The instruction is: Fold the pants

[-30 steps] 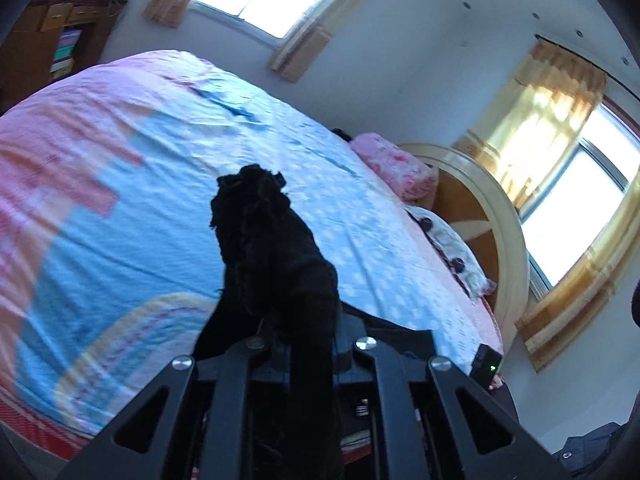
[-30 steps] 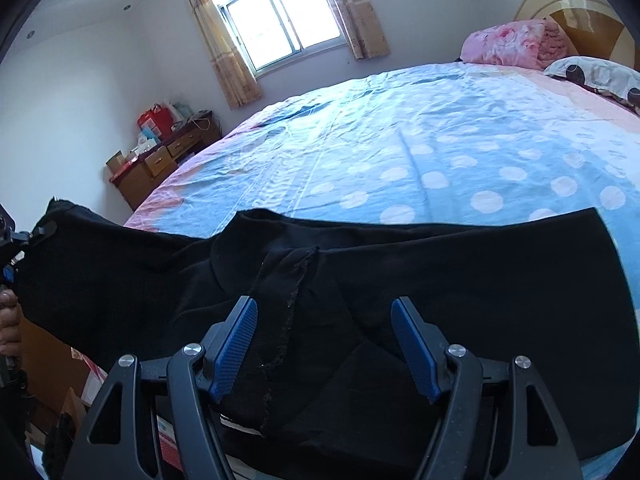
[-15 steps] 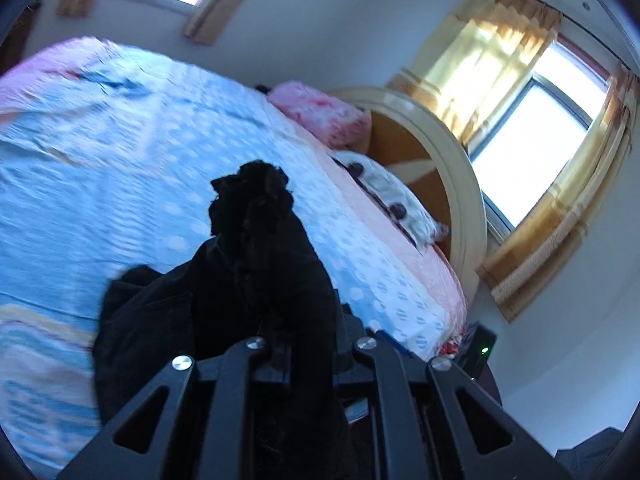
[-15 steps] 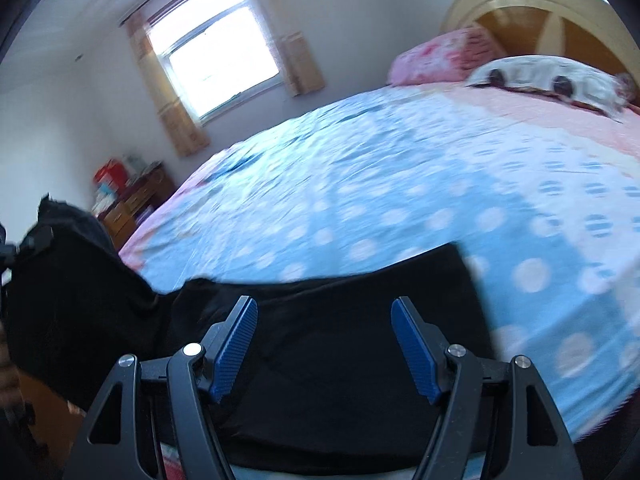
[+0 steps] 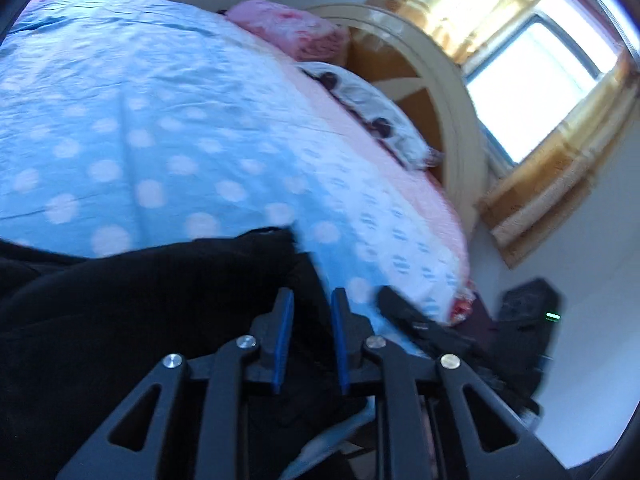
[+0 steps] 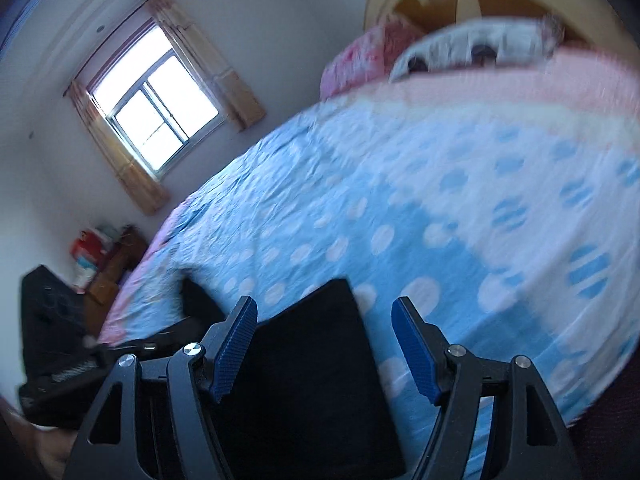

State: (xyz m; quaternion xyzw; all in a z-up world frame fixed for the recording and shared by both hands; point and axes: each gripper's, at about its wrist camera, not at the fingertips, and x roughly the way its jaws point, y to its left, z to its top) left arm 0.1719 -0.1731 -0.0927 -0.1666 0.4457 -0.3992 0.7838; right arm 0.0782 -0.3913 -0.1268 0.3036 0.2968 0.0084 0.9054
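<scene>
Now the left gripper is opening, jaws a narrow gap apart, black pants lying under and between them on the bed; right gripper spread wide, pants below its jaws, untouched.

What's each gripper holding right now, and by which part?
Nothing is held. The left gripper has its jaws opening, with the black pants lying below them, not pinched. The right gripper is open above the pants' folded end.
</scene>
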